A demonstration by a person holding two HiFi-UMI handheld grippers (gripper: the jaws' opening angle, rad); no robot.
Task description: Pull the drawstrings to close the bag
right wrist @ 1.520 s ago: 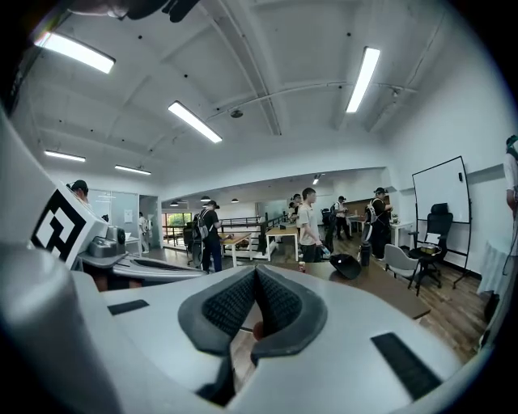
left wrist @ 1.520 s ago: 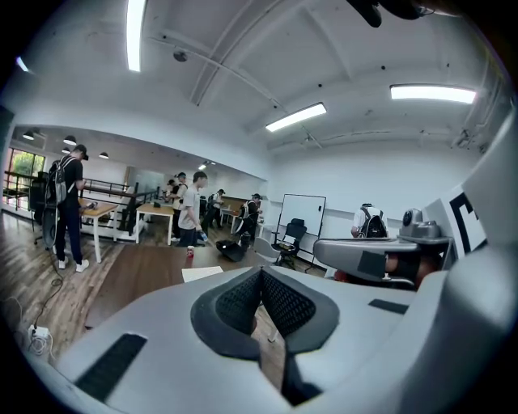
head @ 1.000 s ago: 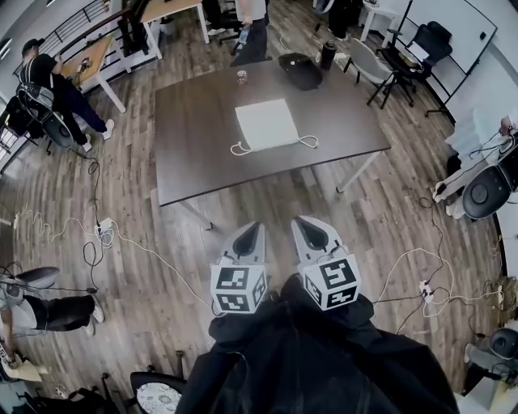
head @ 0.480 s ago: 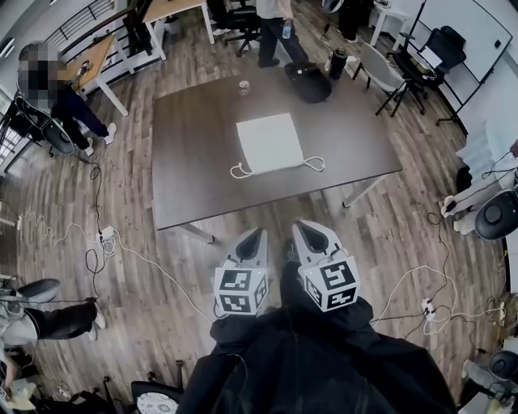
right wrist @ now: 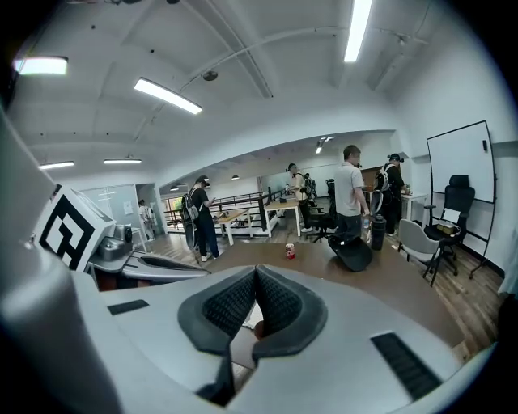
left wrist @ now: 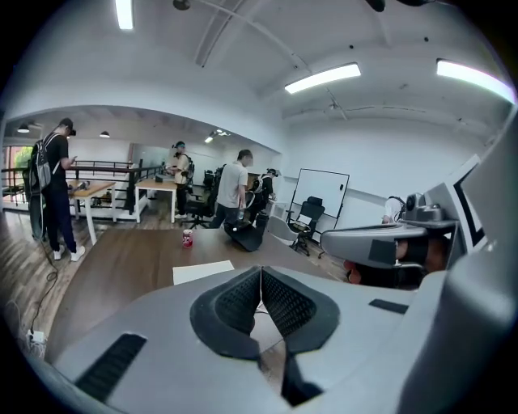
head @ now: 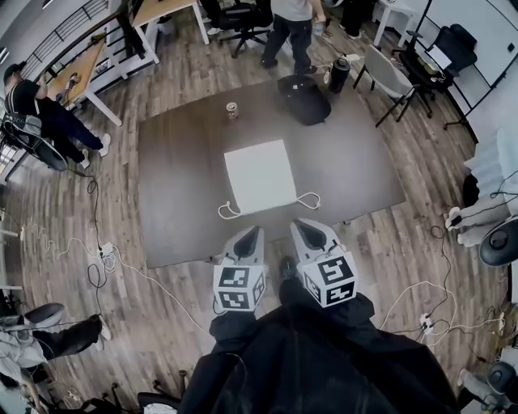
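Note:
A flat white drawstring bag (head: 260, 175) lies in the middle of the dark table (head: 178, 174), its mouth toward me. One cord loop (head: 227, 213) sticks out at its near left corner, another cord loop (head: 309, 200) at its near right corner. My left gripper (head: 248, 234) and right gripper (head: 303, 226) hang side by side over the table's near edge, just short of the bag. Both are shut with nothing in them; the ribbed pads meet in the left gripper view (left wrist: 261, 297) and in the right gripper view (right wrist: 256, 299). The bag (left wrist: 202, 271) shows past the left jaws.
A small can (head: 231, 110) and a black backpack (head: 303, 87) sit at the table's far side. A person (head: 293, 24) stands beyond it, another person (head: 36, 103) at far left. Chairs (head: 388, 77) stand at the right. Cables (head: 121, 259) trail over the wood floor.
The view has advanced toward the table: the bag and the table now sit much closer, and both grippers have reached the near edge. The jaws stayed shut.

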